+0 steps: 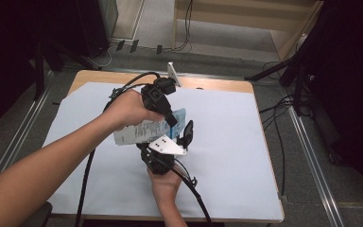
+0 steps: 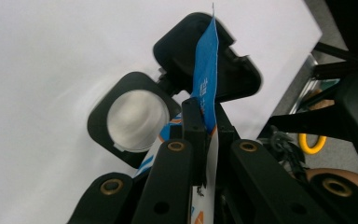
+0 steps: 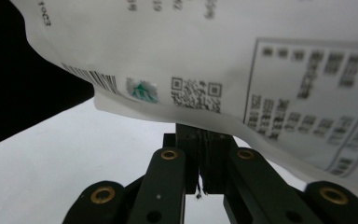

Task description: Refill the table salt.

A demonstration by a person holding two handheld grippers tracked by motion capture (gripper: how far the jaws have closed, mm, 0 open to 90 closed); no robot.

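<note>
A white and blue printed packet [image 1: 146, 130] hangs in the air above the middle of the bench [image 1: 227, 142], gripped at two edges. The left tongs [image 2: 200, 116] pinch its blue edge from above, clamped tight on it; the right tongs [image 3: 204, 140] clamp its lower white edge, just below the QR code [image 3: 196, 93].

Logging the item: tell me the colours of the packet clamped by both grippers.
The packet is white with blue at one end, printed with black text; the high view shows it best.
</note>
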